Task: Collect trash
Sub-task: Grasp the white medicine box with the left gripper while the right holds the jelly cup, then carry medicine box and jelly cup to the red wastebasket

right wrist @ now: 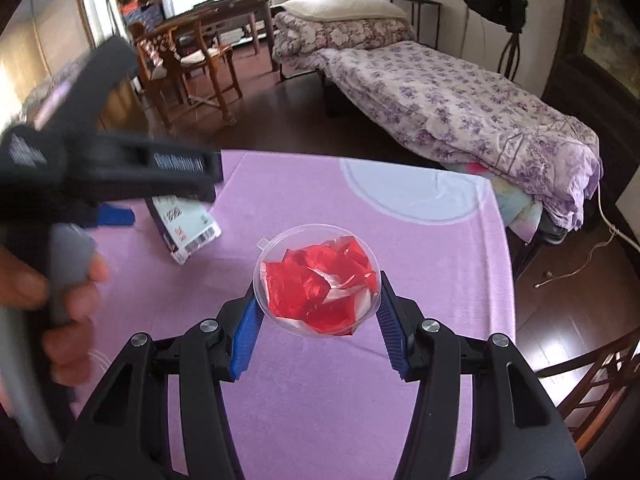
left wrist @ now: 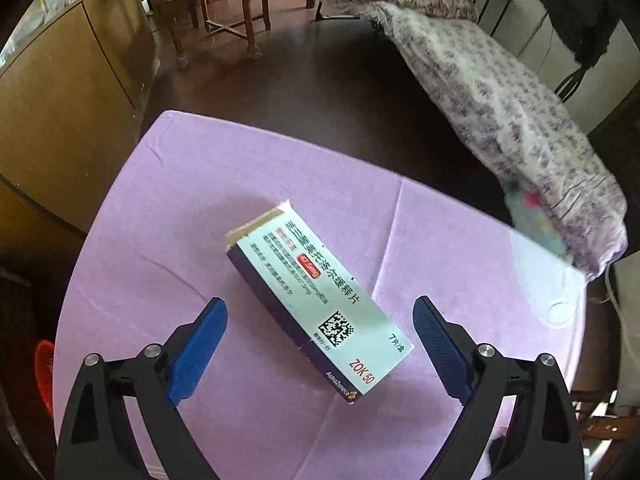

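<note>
Right claw (right wrist: 318, 312) grips clear cup (right wrist: 318, 280) mid-cloth, edges well apart.

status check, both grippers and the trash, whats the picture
Left gripper open over the medicine box, not gripping. Right gripper shut on clear plastic cup with red wrapper inside. Nothing blocking on the purple tablecloth.

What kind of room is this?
Probably a lived-in bedroom or bed-sitting room: a bed with a purple floral quilt, a carved wooden chair, and a table under a lilac cloth.

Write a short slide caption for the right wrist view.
Right gripper holds a clear cup of red wrapper above the purple tablecloth.
</note>
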{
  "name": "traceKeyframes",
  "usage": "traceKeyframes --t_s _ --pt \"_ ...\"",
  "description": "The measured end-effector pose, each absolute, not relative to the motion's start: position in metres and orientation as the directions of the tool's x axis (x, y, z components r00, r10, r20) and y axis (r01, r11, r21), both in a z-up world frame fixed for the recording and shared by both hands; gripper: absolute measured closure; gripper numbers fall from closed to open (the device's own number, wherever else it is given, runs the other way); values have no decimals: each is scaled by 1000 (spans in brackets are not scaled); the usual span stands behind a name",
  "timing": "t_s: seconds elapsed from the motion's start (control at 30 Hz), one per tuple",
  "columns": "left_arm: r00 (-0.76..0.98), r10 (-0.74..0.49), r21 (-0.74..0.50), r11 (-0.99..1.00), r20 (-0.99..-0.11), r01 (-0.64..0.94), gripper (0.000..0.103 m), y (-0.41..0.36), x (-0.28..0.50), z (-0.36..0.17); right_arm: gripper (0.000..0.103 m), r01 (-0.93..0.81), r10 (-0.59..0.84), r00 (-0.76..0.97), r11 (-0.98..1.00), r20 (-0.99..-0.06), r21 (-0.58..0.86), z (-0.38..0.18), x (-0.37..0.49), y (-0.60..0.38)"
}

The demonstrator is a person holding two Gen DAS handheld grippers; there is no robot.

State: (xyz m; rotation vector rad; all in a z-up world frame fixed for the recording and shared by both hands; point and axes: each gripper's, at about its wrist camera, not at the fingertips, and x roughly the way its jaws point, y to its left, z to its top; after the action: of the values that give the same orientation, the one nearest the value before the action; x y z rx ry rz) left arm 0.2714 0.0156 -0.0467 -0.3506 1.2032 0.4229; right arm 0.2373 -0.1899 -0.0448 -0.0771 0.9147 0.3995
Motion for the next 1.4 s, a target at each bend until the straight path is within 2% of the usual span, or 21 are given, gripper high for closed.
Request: traceKeyframes --t_s 0.27,0.5,0.73,0.8,0.87,0.93,1.1,1.4 --pt "249 168 34 883 -954 -468 11 26 253 -53 50 -374 325 541 919 -776 124 -42 238 -196" --pt "247 112 -30 861 -962 -507 11 63 223 -48 50 -383 333 531 915 -779 130 -42 237 -194" --pt "285 99 -26 914 -954 -405 12 50 240 -50 50 -402 335 517 908 -788 122 -46 236 -187" --pt "293 112 0 934 -949 -357 15 41 247 -52 50 -402 334 514 908 -790 122 -48 235 -186" --pt "316 125 25 952 -941 -304 31 33 252 -53 50 -402 333 510 907 -793 122 -49 236 -185" --pt "327 131 38 961 -936 -275 36 29 255 -53 50 -403 334 507 907 -794 124 -51 236 -185" --pt "350 155 75 970 -924 -229 38 23 254 -51 50 -407 336 505 905 -795 124 -50 235 -184" --pt "426 102 12 978 -899 -207 39 24 205 -15 50 -427 354 502 895 -789 130 -37 210 -178"
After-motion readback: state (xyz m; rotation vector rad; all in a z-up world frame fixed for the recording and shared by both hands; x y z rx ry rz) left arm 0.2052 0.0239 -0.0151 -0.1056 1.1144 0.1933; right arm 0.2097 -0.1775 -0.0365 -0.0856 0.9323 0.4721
